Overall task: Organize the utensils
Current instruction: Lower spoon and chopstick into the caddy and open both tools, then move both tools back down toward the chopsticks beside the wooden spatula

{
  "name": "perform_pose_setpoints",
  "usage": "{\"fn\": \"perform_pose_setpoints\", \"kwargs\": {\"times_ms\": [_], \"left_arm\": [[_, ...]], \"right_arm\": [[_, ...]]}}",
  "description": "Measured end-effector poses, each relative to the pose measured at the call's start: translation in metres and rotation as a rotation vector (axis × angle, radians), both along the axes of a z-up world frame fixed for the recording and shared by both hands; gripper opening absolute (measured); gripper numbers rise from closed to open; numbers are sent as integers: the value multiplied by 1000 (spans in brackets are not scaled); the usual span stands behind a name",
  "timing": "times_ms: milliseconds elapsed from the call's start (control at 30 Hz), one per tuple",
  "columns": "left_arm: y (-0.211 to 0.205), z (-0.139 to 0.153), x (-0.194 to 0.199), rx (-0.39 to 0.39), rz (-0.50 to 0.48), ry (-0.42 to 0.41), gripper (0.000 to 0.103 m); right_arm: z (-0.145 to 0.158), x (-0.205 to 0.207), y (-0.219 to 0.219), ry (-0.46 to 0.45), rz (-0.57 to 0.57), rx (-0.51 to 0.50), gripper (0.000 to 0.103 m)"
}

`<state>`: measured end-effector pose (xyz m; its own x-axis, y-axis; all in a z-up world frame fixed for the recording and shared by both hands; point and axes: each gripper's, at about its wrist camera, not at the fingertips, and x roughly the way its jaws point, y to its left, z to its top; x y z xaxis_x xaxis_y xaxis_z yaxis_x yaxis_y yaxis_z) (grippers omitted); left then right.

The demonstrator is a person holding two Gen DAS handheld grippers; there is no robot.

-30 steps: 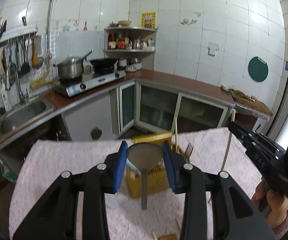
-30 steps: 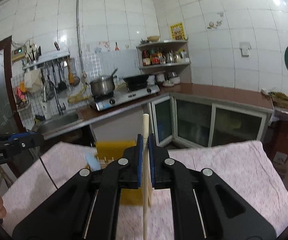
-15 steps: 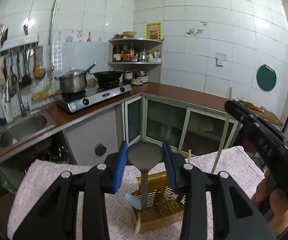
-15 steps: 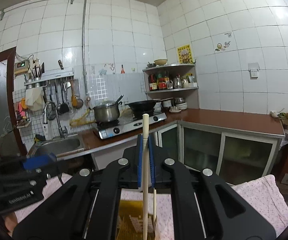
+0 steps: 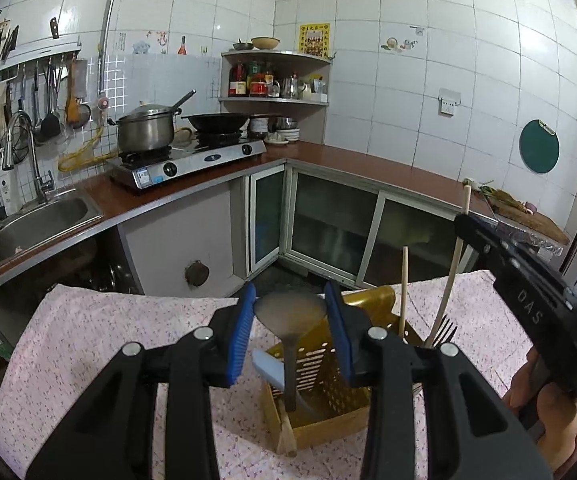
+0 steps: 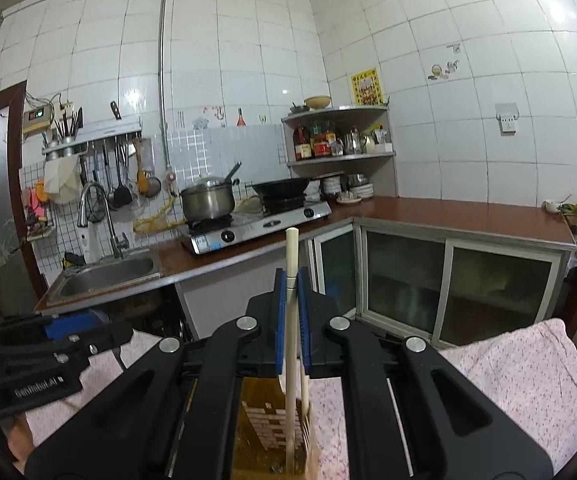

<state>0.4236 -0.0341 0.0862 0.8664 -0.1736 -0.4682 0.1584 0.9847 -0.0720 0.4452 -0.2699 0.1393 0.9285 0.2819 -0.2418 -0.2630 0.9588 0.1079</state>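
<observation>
My left gripper (image 5: 290, 320) is shut on the bowl of a grey metal spoon (image 5: 290, 312); its handle hangs down into a yellow perforated utensil basket (image 5: 328, 368) on the pink cloth. A white spoon (image 5: 268, 368), a fork (image 5: 444, 330) and a loose chopstick (image 5: 403, 288) stand in the basket. My right gripper (image 6: 291, 300) is shut on a pale chopstick (image 6: 290, 320), held upright with its lower end inside the basket (image 6: 276, 428). That chopstick (image 5: 454, 264) and the right gripper's body (image 5: 528, 292) show at the right of the left wrist view.
A table with a pink floral cloth (image 5: 88, 344) carries the basket. Behind it run a brown kitchen counter (image 5: 368, 164), a sink (image 5: 36, 224), a gas stove with a pot (image 5: 148, 132) and wok, and glass cabinet doors (image 5: 328, 228).
Both grippers rose and tilted up, then came down over the basket. The spoon handle and the held chopstick now reach into the basket. Both grips stay shut.
</observation>
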Motion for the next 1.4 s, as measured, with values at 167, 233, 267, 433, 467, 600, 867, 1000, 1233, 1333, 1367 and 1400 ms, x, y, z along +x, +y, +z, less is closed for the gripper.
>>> {"fn": "perform_pose_setpoints", "kwargs": {"times_ms": [167,233,267,433,467,600,867,1000,1233,1333,1367,1400], "left_arm": [[8,10,-7,-41,0,-2,55],[10,18,-14,-52,6,-15,60],[12,24,-19,-62,6,-19,63],[22,45,-45,-59,33,-33,82],[24,46,-50,-53,36,-27,84],[31,39,-71,-31,41,15,89],[29,-20,-99,4,41,155,89],[31,-55,-106,-22,36,240,89],[22,-106,-112,-14,18,358,89],[18,-122,-111,-18,17,413,89],[19,-126,-112,-21,14,424,89],[18,-129,-112,-20,11,432,89]], "right_arm": [[-6,-5,-5,45,18,0,22],[-1,-10,-8,51,12,1,31],[2,-13,-11,54,12,3,33],[17,-35,-29,60,-9,10,38],[18,-41,-34,63,-18,-2,40],[14,-66,-55,113,-47,-48,44],[-40,-113,-98,300,-123,-136,45],[-70,-127,-115,388,-155,-144,45],[-114,-141,-127,507,-185,-146,45],[-127,-141,-131,542,-193,-144,45],[-130,-141,-132,555,-199,-147,45],[-133,-139,-134,568,-201,-147,45]]}}
